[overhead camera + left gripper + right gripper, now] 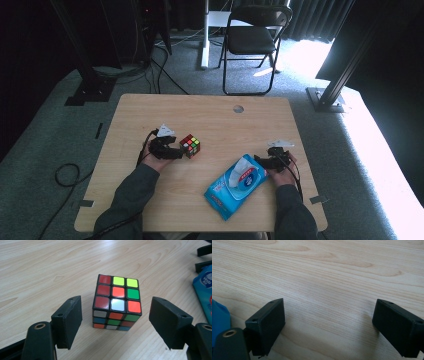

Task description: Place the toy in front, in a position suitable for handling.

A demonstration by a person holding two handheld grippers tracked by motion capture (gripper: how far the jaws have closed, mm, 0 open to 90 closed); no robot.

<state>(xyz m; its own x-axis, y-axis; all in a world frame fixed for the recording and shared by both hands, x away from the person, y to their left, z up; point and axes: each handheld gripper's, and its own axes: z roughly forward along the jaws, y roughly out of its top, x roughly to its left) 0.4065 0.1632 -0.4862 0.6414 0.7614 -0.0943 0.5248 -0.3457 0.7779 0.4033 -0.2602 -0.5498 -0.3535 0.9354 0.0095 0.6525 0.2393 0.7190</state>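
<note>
Left gripper (116, 322) jaws wide, straddling puzzle cube (117, 302). I judge cube light, rigid, slick; I'd clamp flat opposite sides. Right gripper (328, 325) wide, empty.

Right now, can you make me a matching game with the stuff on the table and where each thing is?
Things:
1. puzzle cube
2. blue wipes pack
3. left claw
4. right claw

Places or states:
A. open over bare wood
B. lying in front of the person, right of the middle
C. open, one jaw on each side of the cube
D. standing between two black jaws

Pairs: 1-D, 2-B, 3-C, 4-A
</note>
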